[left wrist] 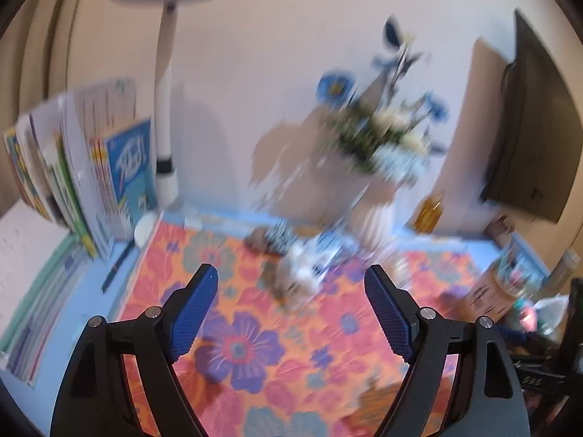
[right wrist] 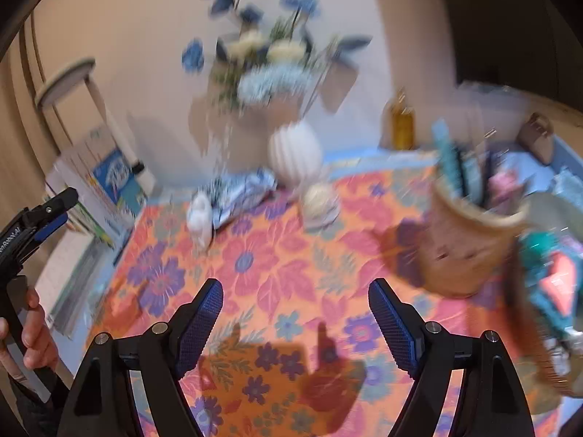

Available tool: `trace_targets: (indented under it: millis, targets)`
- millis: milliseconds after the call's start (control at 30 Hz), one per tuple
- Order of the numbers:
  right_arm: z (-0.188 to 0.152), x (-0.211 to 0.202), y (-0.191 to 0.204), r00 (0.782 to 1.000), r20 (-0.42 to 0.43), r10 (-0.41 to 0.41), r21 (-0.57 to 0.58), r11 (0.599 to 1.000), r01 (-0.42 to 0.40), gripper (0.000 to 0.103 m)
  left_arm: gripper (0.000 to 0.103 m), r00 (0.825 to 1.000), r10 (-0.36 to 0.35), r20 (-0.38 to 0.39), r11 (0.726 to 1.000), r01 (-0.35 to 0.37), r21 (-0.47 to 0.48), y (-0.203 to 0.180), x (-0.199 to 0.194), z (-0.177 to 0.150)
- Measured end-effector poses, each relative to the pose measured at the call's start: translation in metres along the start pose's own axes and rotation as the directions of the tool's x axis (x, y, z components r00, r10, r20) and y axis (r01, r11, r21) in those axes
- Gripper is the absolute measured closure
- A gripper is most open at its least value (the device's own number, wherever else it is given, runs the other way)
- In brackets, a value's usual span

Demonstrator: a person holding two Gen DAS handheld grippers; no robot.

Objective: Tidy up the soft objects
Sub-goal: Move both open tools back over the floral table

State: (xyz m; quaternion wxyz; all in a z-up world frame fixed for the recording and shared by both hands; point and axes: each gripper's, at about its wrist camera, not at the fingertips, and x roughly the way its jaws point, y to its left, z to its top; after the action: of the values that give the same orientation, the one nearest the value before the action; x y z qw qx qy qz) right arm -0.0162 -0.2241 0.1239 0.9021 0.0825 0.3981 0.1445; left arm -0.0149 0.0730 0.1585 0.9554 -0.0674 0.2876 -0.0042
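Both views are motion-blurred. My left gripper [left wrist: 291,276] is open and empty above the floral cloth [left wrist: 255,327]. Ahead of it lie a white soft toy [left wrist: 302,276] and a blue-and-white patterned cloth [left wrist: 328,247]. My right gripper [right wrist: 295,291] is open and empty over the same floral cloth [right wrist: 273,273]. In the right wrist view the white soft toy [right wrist: 200,218], the patterned cloth [right wrist: 244,189] and a cream round soft object [right wrist: 320,200] lie at the far side. A woven basket [right wrist: 470,240] with items stands to the right. The left gripper [right wrist: 51,207] shows at the far left.
A white ribbed vase [right wrist: 295,153] with blue and white flowers stands at the back. An amber bottle [right wrist: 400,120] is beside the wall. Books [left wrist: 83,167] and a white lamp [left wrist: 165,109] stand at the left. A dark monitor [left wrist: 528,127] is at the right.
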Motion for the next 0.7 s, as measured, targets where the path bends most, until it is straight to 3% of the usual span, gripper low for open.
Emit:
trace_targets:
  millis: [233, 433, 500, 700]
  targets:
    - [-0.031, 0.081, -0.003, 0.99, -0.114, -0.082, -0.008, 0.997, 0.081, 0.022, 0.021, 0.984, -0.009, -0.179, 0.998, -0.002, -0.062, 0.03, 0.084, -0.07]
    - [-0.041, 0.103, -0.008, 0.985, -0.137, -0.108, -0.018, 0.994, 0.106, 0.021, 0.021, 0.976, -0.021, -0.215, 0.998, 0.007, -0.066, 0.031, 0.102, -0.09]
    - [-0.043, 0.107, -0.005, 0.98, -0.14, -0.14, -0.036, 0.99, 0.136, 0.011, 0.021, 0.98, 0.011, -0.197, 0.998, -0.023, -0.055, 0.029, 0.101, -0.091]
    - [-0.049, 0.119, 0.012, 0.959, -0.166, -0.229, -0.155, 0.967, 0.204, 0.002, 0.02, 0.977, 0.017, -0.213, 0.998, -0.03, -0.06, 0.031, 0.104, -0.092]
